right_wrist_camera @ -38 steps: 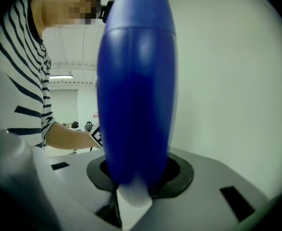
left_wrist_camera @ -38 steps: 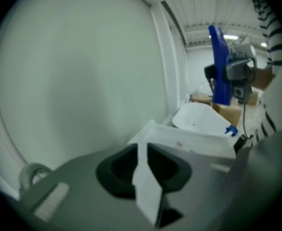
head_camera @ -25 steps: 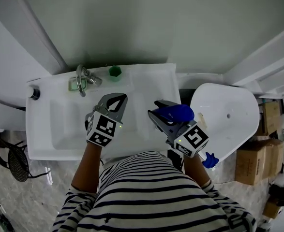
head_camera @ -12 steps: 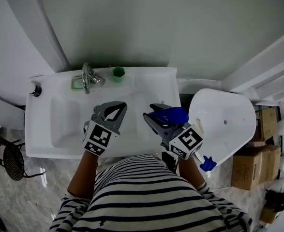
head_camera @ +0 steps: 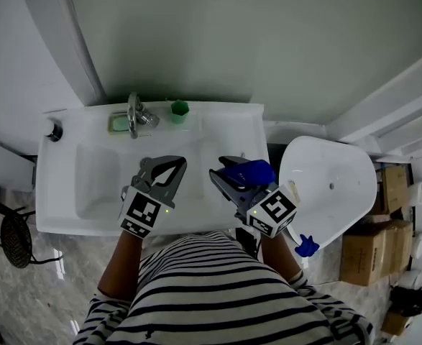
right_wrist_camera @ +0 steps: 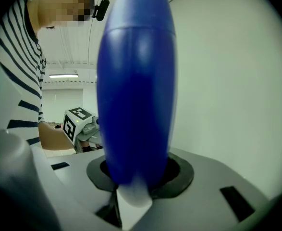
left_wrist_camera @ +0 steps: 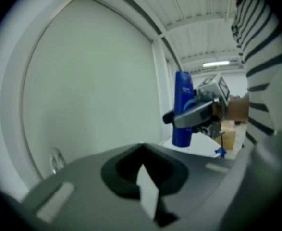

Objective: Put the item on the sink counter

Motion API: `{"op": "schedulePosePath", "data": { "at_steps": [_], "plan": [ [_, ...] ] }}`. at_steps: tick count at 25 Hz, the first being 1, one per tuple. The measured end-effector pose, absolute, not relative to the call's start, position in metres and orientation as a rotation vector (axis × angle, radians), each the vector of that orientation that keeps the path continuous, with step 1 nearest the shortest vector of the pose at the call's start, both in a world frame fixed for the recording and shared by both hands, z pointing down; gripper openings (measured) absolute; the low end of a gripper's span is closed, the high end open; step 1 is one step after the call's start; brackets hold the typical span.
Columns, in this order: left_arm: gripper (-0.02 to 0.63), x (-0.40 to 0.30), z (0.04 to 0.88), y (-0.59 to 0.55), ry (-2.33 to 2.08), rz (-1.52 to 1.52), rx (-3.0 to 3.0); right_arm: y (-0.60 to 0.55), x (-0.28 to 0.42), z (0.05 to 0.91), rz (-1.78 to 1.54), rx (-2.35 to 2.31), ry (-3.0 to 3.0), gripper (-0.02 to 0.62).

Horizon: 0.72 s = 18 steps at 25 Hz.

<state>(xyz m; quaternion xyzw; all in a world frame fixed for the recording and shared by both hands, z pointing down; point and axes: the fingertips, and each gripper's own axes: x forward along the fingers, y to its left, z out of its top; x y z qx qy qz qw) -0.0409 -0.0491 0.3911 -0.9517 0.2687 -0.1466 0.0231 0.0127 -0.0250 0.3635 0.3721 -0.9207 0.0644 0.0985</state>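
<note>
Head view: person in a striped shirt (head_camera: 218,293) stands at the white sink counter (head_camera: 228,124) with a claw in each hand. The right claw (head_camera: 225,172) is roughly half open and clamped on the blue bottle (head_camera: 252,169), jaws pressing on its two sides. It holds the bottle over the flat right part of the counter, just right of the basin (head_camera: 99,182). Can't tell whether the bottle base touches the counter. Right gripper view has the bottle filling the middle of the frame between the jaws, pale wall behind it. Left gripper view shows the bottle standing upright, with the right claw gripping across its lower half. The left claw (head_camera: 172,165) has its jaws fully together with nothing between them, and it sits above the right side of the basin, near the right claw but not touching it or the bottle. A faucet (head_camera: 134,113) is at the back edge of the counter, with a green soap dish (head_camera: 117,123) just left of it and a green cup (head_camera: 180,108) a little to its right. A white toilet lid (head_camera: 333,185) is to the right of the counter, and cardboard boxes (head_camera: 361,254) are at far right on the floor
</note>
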Motion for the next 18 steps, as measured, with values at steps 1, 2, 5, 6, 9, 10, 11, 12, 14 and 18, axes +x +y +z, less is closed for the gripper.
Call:
{"op": "schedulePosePath", "data": {
  "at_steps": [1,2,5,6,9,10,11,12,14,18],
  "plan": [
    [0.005,-0.042,0.391,-0.049,0.833,-0.446,-2.947,-0.026,0.012,0.365,0.197,1.103,-2.725,0.135],
    [0.005,-0.043,0.39,-0.049,0.834,-0.44,-2.948,-0.028,0.012,0.366,0.203,1.104,-2.725,0.135],
    [0.005,-0.045,0.391,-0.05,0.832,-0.43,-2.953,-0.035,0.012,0.37,0.205,1.105,-2.718,0.135],
    [0.005,-0.045,0.391,-0.051,0.832,-0.426,-2.955,-0.038,0.013,0.372,0.201,1.105,-2.714,0.135],
    [0.005,-0.045,0.391,-0.053,0.829,-0.41,-2.96,-0.051,0.016,0.376,0.192,1.108,-2.698,0.135],
    [0.005,-0.045,0.39,-0.053,0.827,-0.405,-2.961,-0.055,0.017,0.377,0.189,1.109,-2.692,0.135],
    [0.005,-0.045,0.39,-0.053,0.824,-0.402,-2.962,-0.059,0.018,0.379,0.187,1.111,-2.686,0.135],
    [0.005,-0.045,0.391,-0.053,0.821,-0.4,-2.963,-0.063,0.019,0.381,0.186,1.114,-2.681,0.135],
    [0.005,-0.044,0.392,-0.053,0.813,-0.393,-2.969,-0.07,0.022,0.386,0.187,1.118,-2.672,0.135],
    [0.005,-0.045,0.394,-0.053,0.8,-0.382,-2.976,-0.084,0.025,0.398,0.197,1.118,-2.654,0.135]
  ]
}}
